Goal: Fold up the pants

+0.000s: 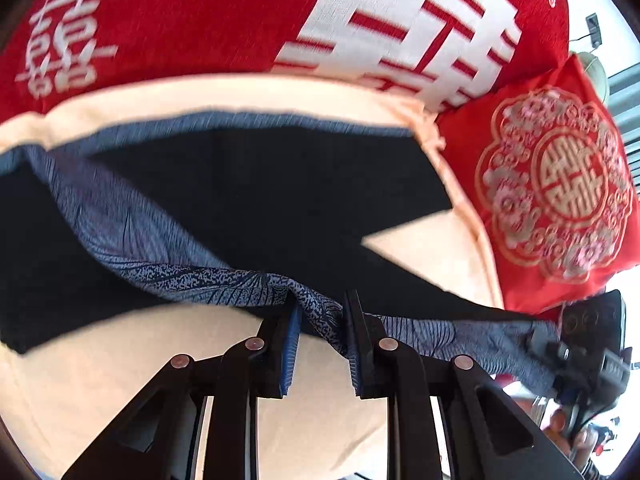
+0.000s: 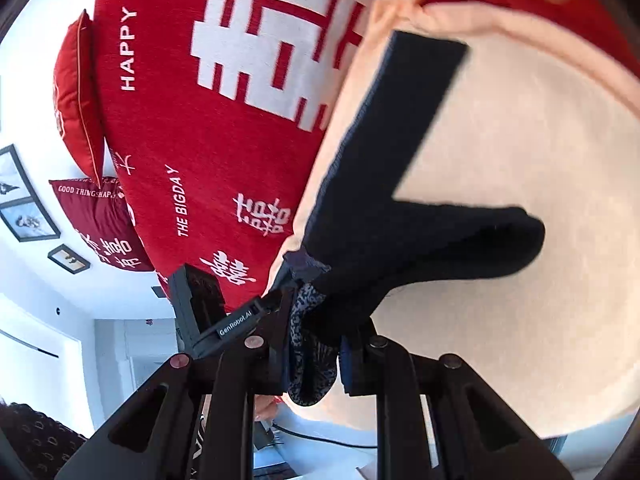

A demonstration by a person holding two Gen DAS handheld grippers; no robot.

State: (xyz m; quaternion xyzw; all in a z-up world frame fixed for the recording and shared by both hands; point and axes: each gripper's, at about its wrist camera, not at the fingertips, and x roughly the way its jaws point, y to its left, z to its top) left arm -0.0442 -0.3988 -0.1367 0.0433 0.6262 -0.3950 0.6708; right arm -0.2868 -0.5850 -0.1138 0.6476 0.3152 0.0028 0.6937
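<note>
The pants (image 1: 248, 184), dark navy with a blue patterned waistband (image 1: 168, 264), lie spread on a cream bedsheet (image 1: 320, 420), with their band end lifted off it. In the left wrist view the left gripper (image 1: 320, 322) has its jaws clamped on the patterned waistband, the cloth bunched between the two blue-padded fingers and running off to either side. To the right along the same band, the right gripper (image 1: 560, 344) bites the cloth too, so the waistband stretches between the two tools. One trouser leg reaches away toward the red double-happiness blanket (image 1: 200, 20), the other angles off to the right, and a wedge of sheet shows between them.

The right wrist view shows the right gripper (image 2: 316, 344) with its jaws closed on a fold of the patterned band (image 2: 308, 360), a lobe of which hangs down between the fingers. Only here does the other tool's black body show, bearing the label "GenRobot.AI" (image 2: 236, 326), just beside the left finger, along with framed pictures (image 2: 24, 208) on a white wall and a dark red pillow (image 2: 104, 224). Only the left view shows the red cushion with a gold medallion (image 1: 560, 184) at the sheet's right edge.

Both grippers sit low over the bed's near edge, pointing across the sheet toward the blanket, side by side. A few fingertips (image 1: 558, 424) of the person's right hand show beneath the right tool.
</note>
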